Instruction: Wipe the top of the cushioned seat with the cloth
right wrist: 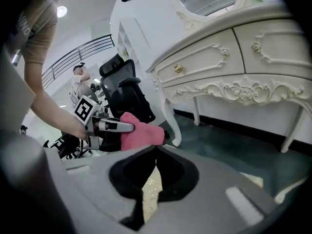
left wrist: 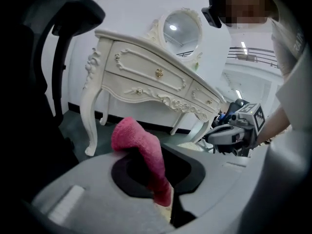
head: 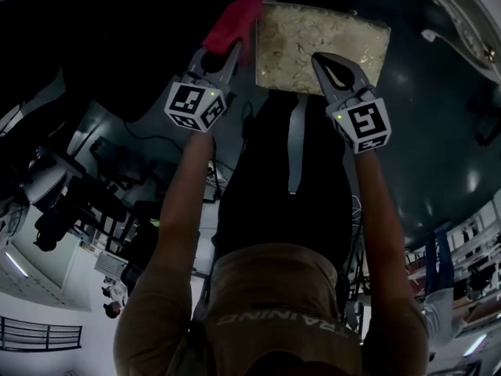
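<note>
Currently left gripper (head: 225, 53) clamps cloth (head: 232, 18); right gripper (head: 319, 58) closed, empty; dressing table (right wrist: 234, 57) beyond seat (head: 321, 34).

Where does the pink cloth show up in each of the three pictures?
Head view: cloth at top, left of centre, in left gripper.
Left gripper view: centre, between jaws.
Right gripper view: left of centre.
Shared landmark: white table, behind in both gripper views.

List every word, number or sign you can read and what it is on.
"RAINING": upside down across the person's shirt, earlier letters hidden.
Left gripper and right gripper cubes: square markers only, no letters.
Shirt print in the right gripper view: too blurred.
</note>
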Demonstrator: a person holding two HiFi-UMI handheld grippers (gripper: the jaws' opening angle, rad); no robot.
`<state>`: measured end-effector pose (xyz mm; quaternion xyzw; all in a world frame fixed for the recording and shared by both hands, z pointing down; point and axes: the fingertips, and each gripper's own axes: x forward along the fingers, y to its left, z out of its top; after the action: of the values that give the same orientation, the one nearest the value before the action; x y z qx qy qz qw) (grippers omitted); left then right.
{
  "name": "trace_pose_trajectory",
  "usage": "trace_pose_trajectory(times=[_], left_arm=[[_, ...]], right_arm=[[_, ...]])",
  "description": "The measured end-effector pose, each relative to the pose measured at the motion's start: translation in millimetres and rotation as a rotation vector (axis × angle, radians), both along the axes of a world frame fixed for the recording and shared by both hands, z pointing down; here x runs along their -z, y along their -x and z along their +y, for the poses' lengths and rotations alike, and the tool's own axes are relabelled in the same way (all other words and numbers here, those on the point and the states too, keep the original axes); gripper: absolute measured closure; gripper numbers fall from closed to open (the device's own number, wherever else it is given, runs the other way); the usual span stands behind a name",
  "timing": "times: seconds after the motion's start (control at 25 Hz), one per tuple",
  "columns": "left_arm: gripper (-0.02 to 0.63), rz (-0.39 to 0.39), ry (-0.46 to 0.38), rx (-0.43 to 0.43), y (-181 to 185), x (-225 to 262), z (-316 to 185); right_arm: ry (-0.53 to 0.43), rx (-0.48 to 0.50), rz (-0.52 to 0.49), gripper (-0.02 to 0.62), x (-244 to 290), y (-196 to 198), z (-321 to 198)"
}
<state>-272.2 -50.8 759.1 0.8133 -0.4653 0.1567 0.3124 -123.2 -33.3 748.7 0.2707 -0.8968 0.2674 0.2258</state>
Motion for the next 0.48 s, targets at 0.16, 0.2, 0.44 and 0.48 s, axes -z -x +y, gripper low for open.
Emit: trace_pose_trajectory(times=[0.16, 0.2, 0.44, 0.48], left_arm=[[0.566, -0.005, 0.069, 0.030, 25, -32, 21], [0.566, -0.002, 0.087, 0.033, 28, -40, 26], [0.566, 0.032, 0.140, 0.018, 24, -64, 44], [0.566, 0.039, 0.148, 0.013, 20, -67, 45]], right_arm=[[0.018, 0.027, 0.003, 0.591, -9, 29, 3], [0.023, 0.034, 0.007, 0.591, -12, 34, 4], [0.058, 0.059, 0.033, 0.591, -25, 55, 12], [0.065, 0.065, 0.037, 0.591, -27, 58, 14]])
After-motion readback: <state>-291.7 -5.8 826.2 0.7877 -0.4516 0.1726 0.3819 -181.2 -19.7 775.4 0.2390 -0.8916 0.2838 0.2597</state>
